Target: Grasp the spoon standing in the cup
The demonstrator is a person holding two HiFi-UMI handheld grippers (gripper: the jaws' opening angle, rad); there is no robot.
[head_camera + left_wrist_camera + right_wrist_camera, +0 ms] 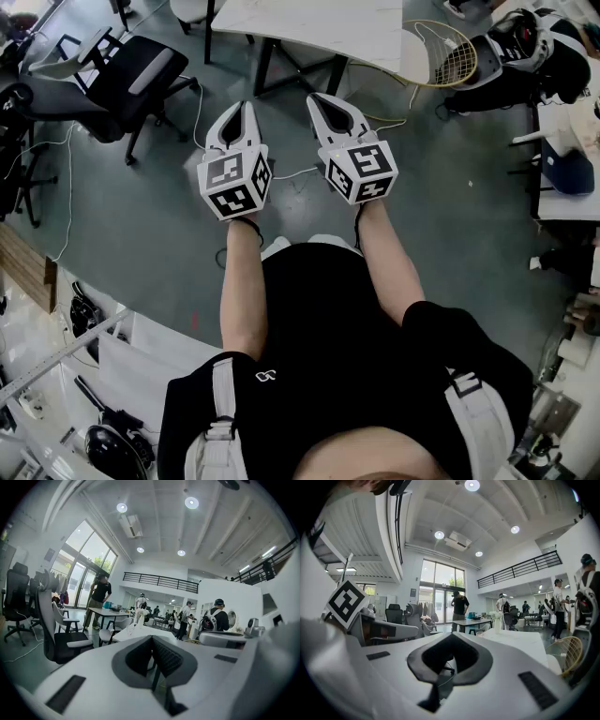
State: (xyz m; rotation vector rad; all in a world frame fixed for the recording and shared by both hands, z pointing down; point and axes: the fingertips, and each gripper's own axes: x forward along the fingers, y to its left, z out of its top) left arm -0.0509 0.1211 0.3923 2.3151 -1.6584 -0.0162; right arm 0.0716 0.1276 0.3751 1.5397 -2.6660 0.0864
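Smoothly, left gripper (pixel 246 106) and right gripper (pixel 316 98) taper closed.

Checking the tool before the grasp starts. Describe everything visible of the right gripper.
The right gripper is a white, plastic-looking shell whose two jaws taper forward, lined with dark pads. A cube with black-and-white square markers sits at its rear, where the person's forearm meets it. The jaws are together with nothing between them. It is held about level above the grey floor, short of the white table, beside the left gripper without touching it.
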